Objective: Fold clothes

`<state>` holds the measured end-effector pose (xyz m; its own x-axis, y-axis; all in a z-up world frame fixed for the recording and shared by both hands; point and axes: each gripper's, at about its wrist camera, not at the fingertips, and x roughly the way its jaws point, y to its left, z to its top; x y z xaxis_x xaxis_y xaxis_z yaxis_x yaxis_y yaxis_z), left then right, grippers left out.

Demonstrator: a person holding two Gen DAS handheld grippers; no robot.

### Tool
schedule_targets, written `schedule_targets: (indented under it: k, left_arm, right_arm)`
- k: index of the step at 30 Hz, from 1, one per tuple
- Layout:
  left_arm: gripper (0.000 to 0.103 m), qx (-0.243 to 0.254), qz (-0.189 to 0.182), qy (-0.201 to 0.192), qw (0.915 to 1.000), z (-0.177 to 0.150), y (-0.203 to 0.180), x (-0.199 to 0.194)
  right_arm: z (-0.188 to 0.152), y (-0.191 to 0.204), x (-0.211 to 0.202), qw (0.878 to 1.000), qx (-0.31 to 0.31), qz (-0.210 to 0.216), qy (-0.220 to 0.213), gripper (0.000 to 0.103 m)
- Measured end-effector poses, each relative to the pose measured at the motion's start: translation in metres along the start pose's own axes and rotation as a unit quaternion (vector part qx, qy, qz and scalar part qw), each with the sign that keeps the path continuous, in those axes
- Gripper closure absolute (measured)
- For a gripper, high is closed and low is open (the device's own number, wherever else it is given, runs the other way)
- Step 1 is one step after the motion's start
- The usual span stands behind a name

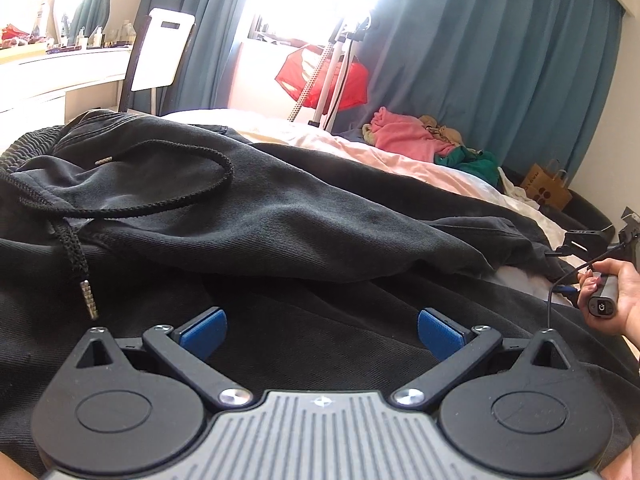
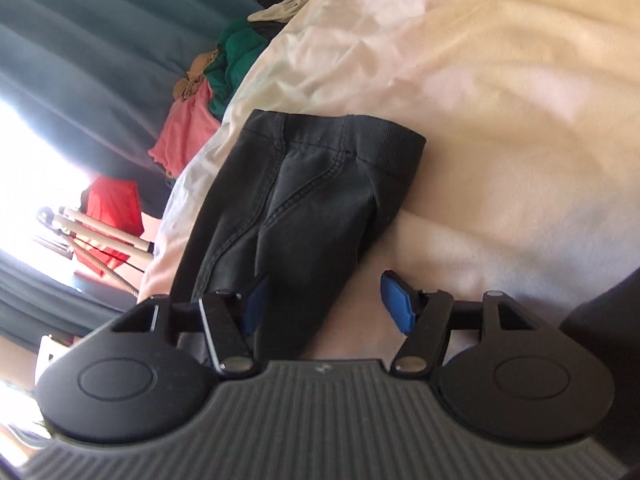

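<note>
Left wrist view shows the left gripper (image 1: 322,330) low over a pair of black cotton drawstring trousers (image 1: 280,208) spread across the bed. Its blue-padded fingers (image 1: 204,330) stand wide apart with only flat cloth between them; the gripper is released and holds nothing. The elastic waistband (image 1: 24,148) lies at the left, with the braided black drawstring (image 1: 160,184) looped on top and its metal tip (image 1: 90,296) resting on the fabric. One trouser leg lies over the other, running to the right, which fits a lengthwise fold; whether that fold is finished cannot be told.

At the right edge of that view, a hand (image 1: 612,300) grips the handle of the second tool near the leg ends.

Right wrist view shows the right gripper (image 2: 324,304) rolled on its side above the ribbed black trouser cuff (image 2: 340,148), which lies on the crumpled white bedsheet (image 2: 500,80). The jaws stand apart, released. One pad is partly hidden behind the cloth, so the cuff sits partly within the opening, a position suited to pinching the hem, in my judgement.

A heap of pink and green garments (image 1: 416,140) lies well apart at the far edge of the bed.
</note>
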<state>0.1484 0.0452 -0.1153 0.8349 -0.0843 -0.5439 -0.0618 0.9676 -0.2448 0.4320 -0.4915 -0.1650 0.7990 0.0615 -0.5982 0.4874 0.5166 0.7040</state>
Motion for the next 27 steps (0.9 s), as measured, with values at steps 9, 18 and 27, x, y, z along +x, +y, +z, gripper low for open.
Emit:
schedule_targets:
  k: [9,18,27]
  left_arm:
    - [0.000,0.040,0.012,-0.034,0.9986,-0.007,-0.009,0.022]
    - [0.000,0.040,0.016,-0.008,0.9990,-0.003,-0.009,0.019]
    - [0.000,0.045,0.026,0.012,0.9986,0.004,0.002,0.004]
  right_arm:
    - [0.018,0.030,-0.017,0.987,-0.016,0.000,-0.160,0.097]
    - [0.032,0.004,-0.082,0.976,-0.058,-0.040,-0.204,0.098]
    - [0.004,-0.064,-0.088,0.980,-0.098,-0.091,-0.144,0.096]
